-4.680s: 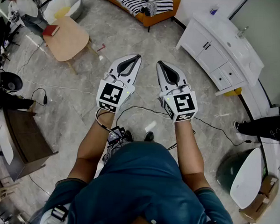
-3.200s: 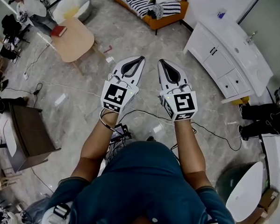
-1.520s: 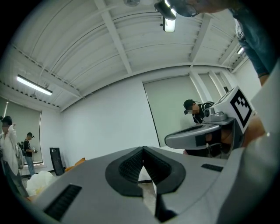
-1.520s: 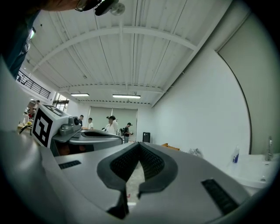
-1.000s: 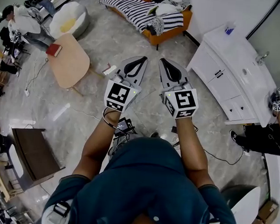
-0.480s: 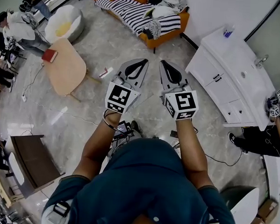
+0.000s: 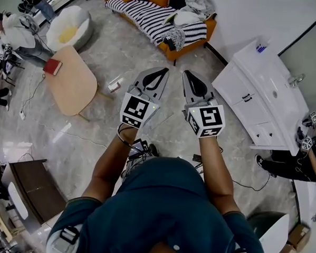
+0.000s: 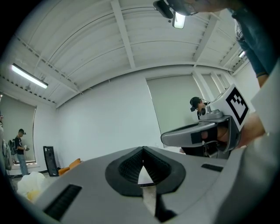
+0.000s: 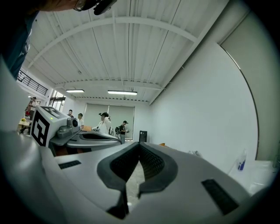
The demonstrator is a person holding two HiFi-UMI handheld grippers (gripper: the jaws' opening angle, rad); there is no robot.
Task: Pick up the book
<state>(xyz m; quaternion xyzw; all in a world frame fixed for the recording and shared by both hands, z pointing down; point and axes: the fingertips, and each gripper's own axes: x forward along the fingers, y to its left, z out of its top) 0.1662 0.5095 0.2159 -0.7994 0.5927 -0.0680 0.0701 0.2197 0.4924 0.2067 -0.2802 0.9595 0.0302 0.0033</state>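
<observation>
The red book (image 7: 53, 66) lies on the far left end of a light wooden table (image 7: 73, 87), at the upper left of the head view. Both grippers are held level side by side in front of the person, well to the right of the table and far from the book. My left gripper (image 7: 164, 71) is shut with nothing in it; its closed tips (image 8: 143, 148) point at a white wall. My right gripper (image 7: 186, 73) is also shut and empty, its tips (image 9: 139, 144) facing the room. The book appears in neither gripper view.
A striped sofa (image 7: 153, 17) stands ahead, a white sink cabinet (image 7: 255, 86) to the right, a white beanbag (image 7: 68, 28) beyond the table. A small box (image 7: 114, 84) and cables lie on the stone floor. A dark bench (image 7: 30, 188) sits lower left. People stand at the upper left and right edges.
The person has walked forward: the table, book and sofa have slid down and nearer in the head view. Both grippers stay shut, side by side, in the same pose.
</observation>
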